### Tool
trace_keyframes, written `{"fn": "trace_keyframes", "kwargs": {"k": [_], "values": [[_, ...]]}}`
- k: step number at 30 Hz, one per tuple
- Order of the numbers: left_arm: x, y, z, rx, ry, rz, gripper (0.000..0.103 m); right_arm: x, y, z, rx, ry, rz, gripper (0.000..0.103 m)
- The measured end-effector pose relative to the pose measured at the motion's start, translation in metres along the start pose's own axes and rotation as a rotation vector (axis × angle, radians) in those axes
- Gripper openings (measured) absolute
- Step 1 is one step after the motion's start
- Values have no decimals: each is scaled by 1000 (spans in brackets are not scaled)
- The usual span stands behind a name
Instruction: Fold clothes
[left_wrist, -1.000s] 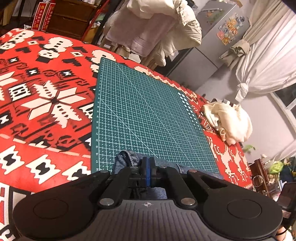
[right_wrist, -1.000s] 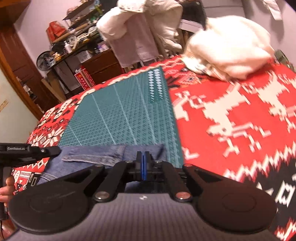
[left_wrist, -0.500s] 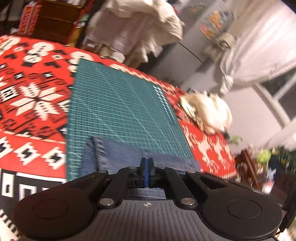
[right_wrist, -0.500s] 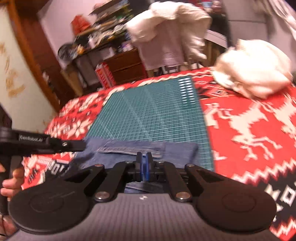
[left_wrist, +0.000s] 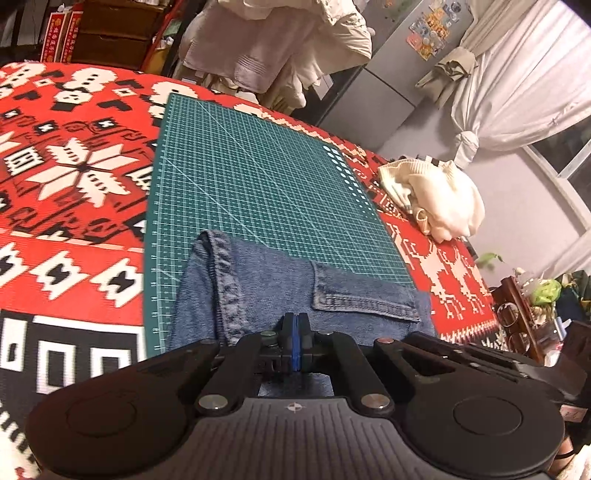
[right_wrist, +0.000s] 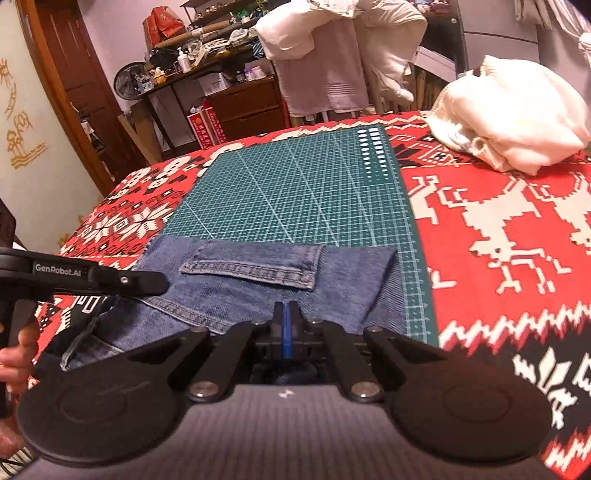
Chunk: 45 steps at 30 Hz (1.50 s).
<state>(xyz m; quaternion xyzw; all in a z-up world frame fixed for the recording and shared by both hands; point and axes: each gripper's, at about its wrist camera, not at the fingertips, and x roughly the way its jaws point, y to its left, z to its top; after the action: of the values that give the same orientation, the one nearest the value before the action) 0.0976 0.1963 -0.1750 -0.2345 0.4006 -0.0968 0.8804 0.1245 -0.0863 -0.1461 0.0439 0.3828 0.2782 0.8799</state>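
Left wrist view, jeans: we see the jeans lying on the near end of the green cutting mat, pocket side up, the seam edge toward the mat's left border.
Left wrist view, claw: our left claw has its blue pads pressed together right at the near edge of the denim; we judge that it pinches the cloth, though the fold itself is hidden below the pads.
Right wrist view, jeans: the jeans spread across the mat on the red patterned bench cover, with part hanging off the near left side.
Right wrist view, claw: our right claw is closed as well, seemingly on denim.
Other clothes: a cream sweater sits crumpled, well apart from the mat.
Progress: we judge the jeans partly laid out, the folds not finished; the sweater looks untouched.
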Motion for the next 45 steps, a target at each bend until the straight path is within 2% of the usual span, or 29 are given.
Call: {"fn": "trace_keyframes", "kwargs": {"k": [11, 14, 16, 20, 24, 28, 31, 35, 41, 45], "values": [[-2, 4, 2, 1, 5, 17, 3, -22, -20, -8, 85, -9, -33, 0], [-1, 1, 7, 3, 13, 29, 2, -30, -19, -7, 72, -18, -57, 0], [-5, -5, 12, 14, 4, 37, 1, -37, -16, -6, 75, -27, -55, 3], [-20, -19, 15, 15, -11, -28, 1, -49, -6, 0, 60, -47, -29, 3], [-24, -38, 4, 48, 28, -89, 1, -43, 12, 0, 24, -31, 14, 3], [-10, -45, -16, 82, 82, -62, 1, -30, 29, -4, -13, -1, 49, 4], [-2, -37, -25, 82, 92, -49, 3, -18, 33, -13, -46, 34, 40, 2], [-8, -28, -30, 57, 87, -67, 3, -21, 29, -21, -79, 38, 46, 0], [-21, -10, -37, 3, 85, -87, 3, -36, 11, -29, -12, 44, 77, 0], [-33, -10, -41, 0, 83, -47, 3, -52, -2, -31, 64, 32, 85, 0]]}}
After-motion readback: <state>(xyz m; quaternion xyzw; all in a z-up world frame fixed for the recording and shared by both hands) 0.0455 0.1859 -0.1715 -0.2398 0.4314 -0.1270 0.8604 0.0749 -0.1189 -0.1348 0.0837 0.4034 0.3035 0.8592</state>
